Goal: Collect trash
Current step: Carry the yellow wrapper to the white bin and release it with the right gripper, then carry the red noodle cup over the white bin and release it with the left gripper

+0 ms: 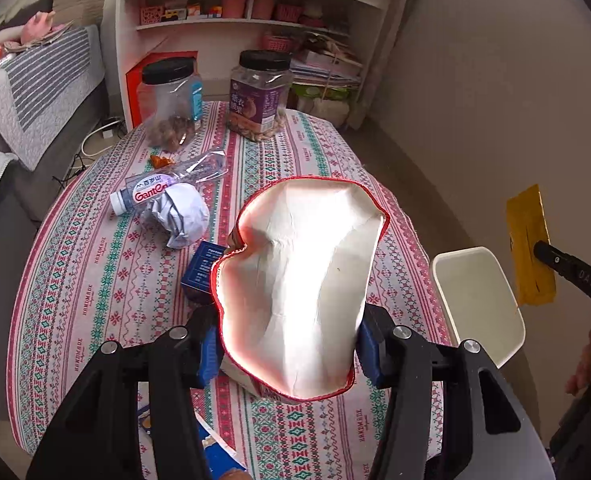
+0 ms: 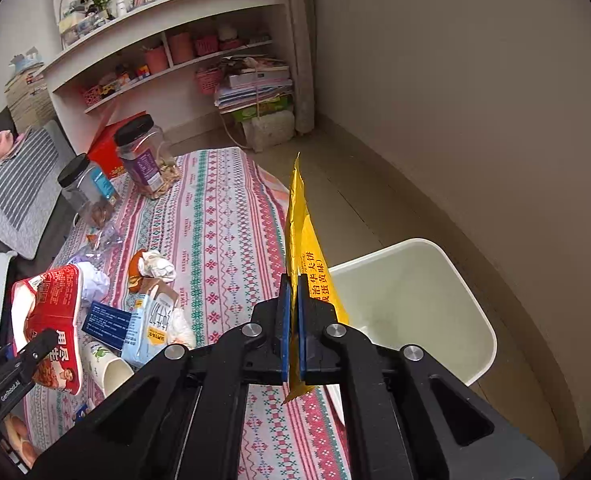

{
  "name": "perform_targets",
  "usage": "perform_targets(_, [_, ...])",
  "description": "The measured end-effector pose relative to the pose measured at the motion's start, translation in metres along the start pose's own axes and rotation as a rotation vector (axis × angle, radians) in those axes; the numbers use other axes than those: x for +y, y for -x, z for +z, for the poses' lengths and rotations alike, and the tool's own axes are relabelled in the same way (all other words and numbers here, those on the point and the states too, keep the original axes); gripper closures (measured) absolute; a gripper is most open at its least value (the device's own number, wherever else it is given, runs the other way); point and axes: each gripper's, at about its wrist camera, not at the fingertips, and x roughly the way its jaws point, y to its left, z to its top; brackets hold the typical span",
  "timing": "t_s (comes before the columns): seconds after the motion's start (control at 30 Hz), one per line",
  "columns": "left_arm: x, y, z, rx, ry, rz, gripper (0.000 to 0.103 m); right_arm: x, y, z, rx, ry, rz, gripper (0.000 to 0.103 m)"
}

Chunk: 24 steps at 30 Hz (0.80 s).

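My left gripper (image 1: 289,350) is shut on an open red snack bag (image 1: 299,284), white inside, held above the patterned table (image 1: 95,280); it shows in the right wrist view (image 2: 51,320) too. My right gripper (image 2: 292,328) is shut on a yellow wrapper (image 2: 301,240), held upright near the table's right edge, next to the white trash bin (image 2: 415,312). The wrapper (image 1: 529,248) and bin (image 1: 479,304) also show in the left wrist view. On the table lie a crushed plastic bottle (image 1: 159,190), a crumpled paper ball (image 1: 183,214), a blue box (image 1: 203,268), a milk carton (image 2: 151,324) and a paper cup (image 2: 107,370).
Two black-lidded clear jars (image 1: 173,104) (image 1: 261,96) stand at the table's far end. A white shelf unit (image 1: 255,20) stands behind. A grey sofa (image 1: 27,112) runs along the left. The bin stands on the floor between table and wall.
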Motion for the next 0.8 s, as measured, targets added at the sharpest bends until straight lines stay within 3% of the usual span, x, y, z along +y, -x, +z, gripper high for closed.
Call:
perform_targets(0.1, [-0.028, -0.01, -0.001, 0.012, -0.038, -0.037, 0.05, -0.022, -0.002, 0.0, 0.016, -0.047, -0.051, 0.094])
perform_targets(0.13, [-0.038, -0.012, -0.001, 0.013, -0.055, -0.047, 0.05, -0.029, 0.001, 0.0, 0.007, -0.061, -0.066, 0.085])
perform_targets(0.17, [-0.048, -0.015, 0.0, 0.014, -0.072, -0.057, 0.05, -0.037, 0.005, 0.0, -0.009, -0.08, -0.082, 0.068])
perform_targets(0.23, [-0.069, -0.021, -0.001, 0.02, -0.102, -0.078, 0.05, -0.054, 0.015, -0.001, -0.045, -0.119, -0.116, 0.055])
perform_targets(0.5, [-0.154, -0.052, -0.006, 0.085, -0.172, -0.174, 0.05, -0.118, 0.04, -0.002, -0.101, -0.284, -0.158, 0.044])
perform_targets(0.8, [-0.218, -0.075, -0.012, 0.145, -0.202, -0.249, 0.05, -0.144, 0.055, -0.002, -0.143, -0.361, -0.151, 0.034])
